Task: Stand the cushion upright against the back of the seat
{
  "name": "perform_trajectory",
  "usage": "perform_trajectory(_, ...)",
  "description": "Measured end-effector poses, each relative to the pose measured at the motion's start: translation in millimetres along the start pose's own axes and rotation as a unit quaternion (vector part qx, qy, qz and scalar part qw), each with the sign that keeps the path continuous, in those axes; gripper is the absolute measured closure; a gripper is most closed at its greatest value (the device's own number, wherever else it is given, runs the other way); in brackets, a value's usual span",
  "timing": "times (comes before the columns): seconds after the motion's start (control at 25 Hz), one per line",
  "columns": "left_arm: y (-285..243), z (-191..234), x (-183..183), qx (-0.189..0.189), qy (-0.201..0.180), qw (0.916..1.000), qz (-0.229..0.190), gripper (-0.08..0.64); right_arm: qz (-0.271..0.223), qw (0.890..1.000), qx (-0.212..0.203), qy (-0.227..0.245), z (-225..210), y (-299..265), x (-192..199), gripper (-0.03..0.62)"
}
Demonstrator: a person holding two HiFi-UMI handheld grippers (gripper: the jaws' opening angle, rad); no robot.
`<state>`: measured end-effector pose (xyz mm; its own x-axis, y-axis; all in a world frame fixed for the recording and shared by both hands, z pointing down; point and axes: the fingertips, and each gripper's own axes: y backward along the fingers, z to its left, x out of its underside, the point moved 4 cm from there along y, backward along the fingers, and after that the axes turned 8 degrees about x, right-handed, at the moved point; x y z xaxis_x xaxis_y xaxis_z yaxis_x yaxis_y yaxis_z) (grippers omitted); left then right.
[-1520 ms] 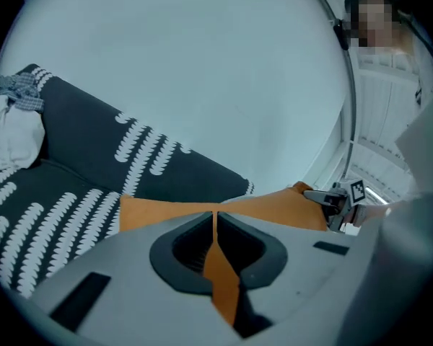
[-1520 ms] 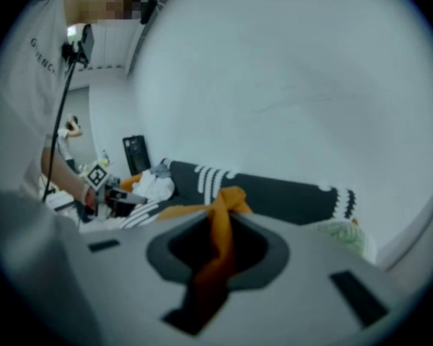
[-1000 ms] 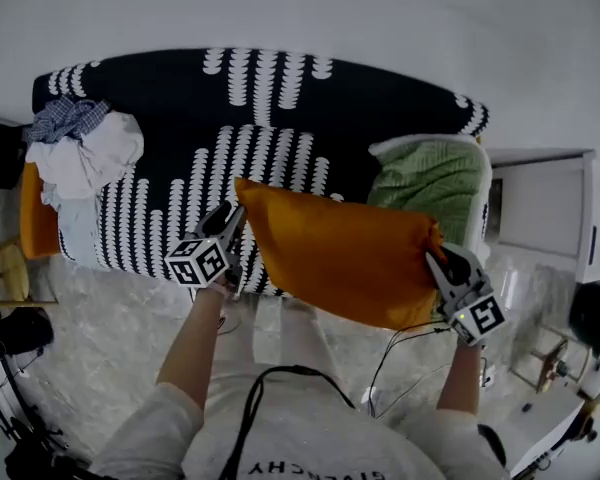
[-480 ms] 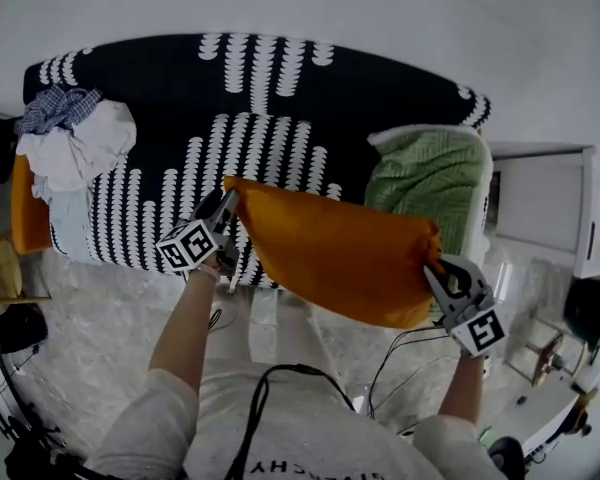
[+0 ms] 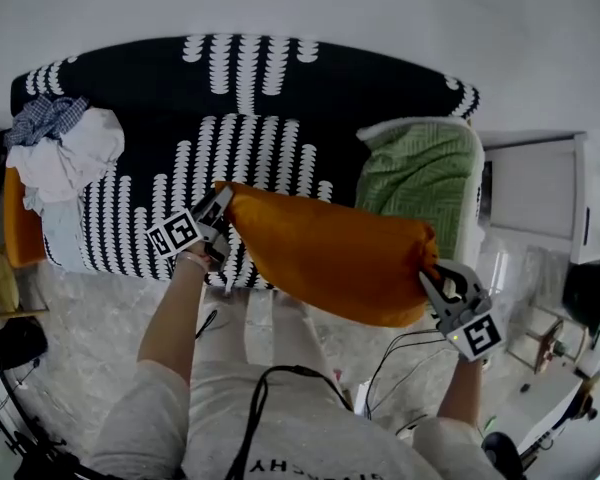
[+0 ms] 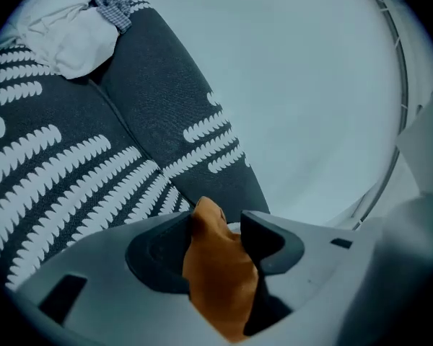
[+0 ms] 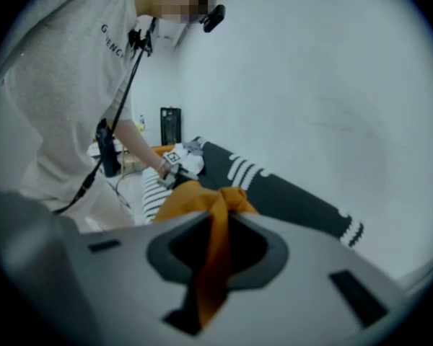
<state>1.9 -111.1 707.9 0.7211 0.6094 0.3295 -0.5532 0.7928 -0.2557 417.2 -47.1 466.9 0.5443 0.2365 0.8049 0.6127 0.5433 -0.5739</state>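
The orange cushion [image 5: 330, 258] hangs lengthwise in front of the black sofa with white leaf pattern [image 5: 180, 88], above the front edge of its seat [image 5: 150, 218]. My left gripper [image 5: 218, 206] is at the cushion's left corner. Its jaws have just been opening and stand wide, with the corner cloth [image 6: 220, 265] lying loosely between them in the left gripper view [image 6: 216, 225]. My right gripper [image 5: 432, 280] is shut on the cushion's right corner; in the right gripper view [image 7: 220, 225] a pinched fold of orange cloth [image 7: 216, 251] runs between the pads.
A white basket [image 5: 475, 218] with a green knitted cushion [image 5: 420, 178] stands at the sofa's right end. A pile of clothes [image 5: 65, 148] lies on the sofa's left end, beside another orange thing [image 5: 15, 228]. A white cabinet [image 5: 535, 198] stands to the right. Cables [image 5: 400, 348] trail on the floor.
My left gripper has sunk and rolled at the cushion's left corner, and its jaws have spread. The right gripper has shifted sideways with its corner still pinched.
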Motion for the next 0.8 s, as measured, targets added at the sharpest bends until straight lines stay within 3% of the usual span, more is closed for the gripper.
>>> perform_trajectory(0.12,0,-3,4,-0.007,-0.03,0.9992,0.026,0.429,-0.002,0.999,0.017,-0.029,-2,1,-1,0.526)
perform_trajectory(0.24,2,-10,7,-0.01,-0.05,0.9979,0.04,0.47,-0.011,0.996,0.038,-0.08,-7,6,0,0.526)
perform_trajectory(0.44,13,-28,9,0.02,-0.036,0.9982,0.043,0.489,-0.039,0.987,0.062,-0.142,-10,14,-5,0.525)
perform_trajectory(0.6,32,-35,3,0.024,-0.05,0.9972,0.049,0.496,-0.033,0.986,0.076,-0.147,-3,15,-7,0.525)
perform_trajectory(0.8,58,-42,-35,0.024,-0.059,0.9978,0.017,0.499,-0.046,0.982,0.076,-0.167,11,-10,-18,0.525)
